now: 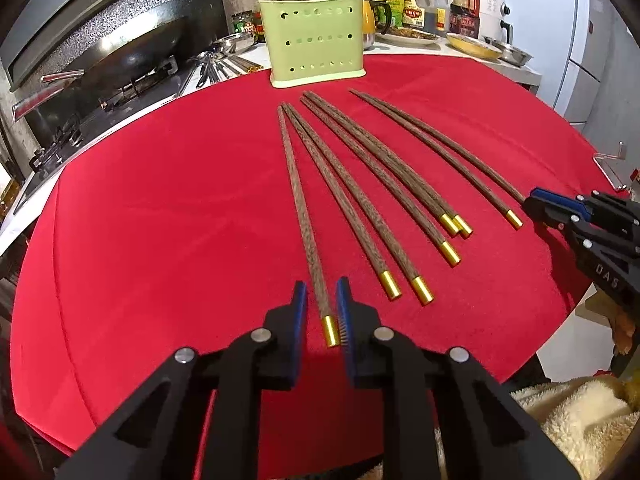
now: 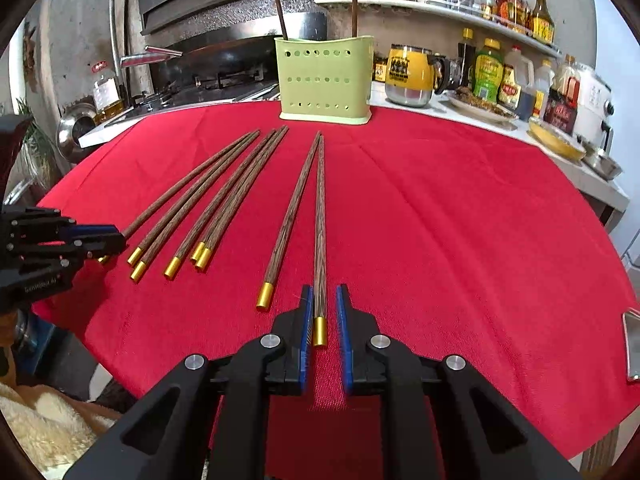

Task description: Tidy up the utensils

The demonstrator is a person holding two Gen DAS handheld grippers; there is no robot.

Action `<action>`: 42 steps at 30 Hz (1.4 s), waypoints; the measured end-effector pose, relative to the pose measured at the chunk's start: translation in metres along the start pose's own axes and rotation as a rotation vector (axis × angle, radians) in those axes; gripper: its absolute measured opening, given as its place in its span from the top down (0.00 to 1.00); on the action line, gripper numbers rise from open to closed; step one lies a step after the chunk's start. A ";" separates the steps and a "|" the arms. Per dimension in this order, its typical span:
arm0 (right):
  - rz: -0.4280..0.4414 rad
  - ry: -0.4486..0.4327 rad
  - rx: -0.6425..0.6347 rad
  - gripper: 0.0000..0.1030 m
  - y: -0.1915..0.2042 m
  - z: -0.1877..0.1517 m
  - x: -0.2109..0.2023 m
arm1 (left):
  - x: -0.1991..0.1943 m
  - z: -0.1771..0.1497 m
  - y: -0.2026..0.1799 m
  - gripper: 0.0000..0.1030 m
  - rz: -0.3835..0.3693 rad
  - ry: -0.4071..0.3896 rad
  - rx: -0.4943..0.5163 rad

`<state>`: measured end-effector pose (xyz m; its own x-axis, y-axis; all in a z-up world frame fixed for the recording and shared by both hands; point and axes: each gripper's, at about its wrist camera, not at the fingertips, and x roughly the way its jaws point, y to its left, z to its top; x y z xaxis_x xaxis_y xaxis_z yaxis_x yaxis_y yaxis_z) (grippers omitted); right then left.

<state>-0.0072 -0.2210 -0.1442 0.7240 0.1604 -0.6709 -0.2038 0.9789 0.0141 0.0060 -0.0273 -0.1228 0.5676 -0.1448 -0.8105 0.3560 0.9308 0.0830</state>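
I am closing my left claw (image 1: 322, 312) and right claw (image 2: 322, 312) each around a chopstick's (image 1: 298, 216) gold end near the table's (image 1: 160, 200) front edge, pads barely clear. Six more are lying mid-cloth, pointing at the holder (image 1: 316, 40) at the far edge. They are looking stiff, light, slippery; I am gripping just above the caps
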 end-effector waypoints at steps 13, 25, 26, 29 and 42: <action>0.054 -0.124 0.075 0.93 -0.013 0.038 -0.043 | -0.056 0.023 0.031 0.93 -0.043 -0.243 -0.113; 0.024 -0.352 0.060 0.94 -0.027 0.118 -0.105 | -0.134 0.072 0.059 0.94 -0.003 -0.524 -0.137; 0.023 -0.360 0.057 0.94 -0.028 0.121 -0.108 | -0.139 0.074 0.061 0.94 0.001 -0.539 -0.136; 0.000 -0.392 0.046 0.94 -0.033 0.132 -0.118 | -0.152 0.078 0.065 0.94 0.003 -0.570 -0.135; 0.001 -0.241 0.053 0.95 -0.052 0.149 -0.072 | -0.151 0.097 0.068 0.94 0.034 -0.599 -0.129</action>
<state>0.0494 -0.2641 0.0133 0.8616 0.1804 -0.4746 -0.1738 0.9831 0.0580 0.0165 0.0249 0.0615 0.9089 -0.2429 -0.3390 0.2587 0.9659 0.0016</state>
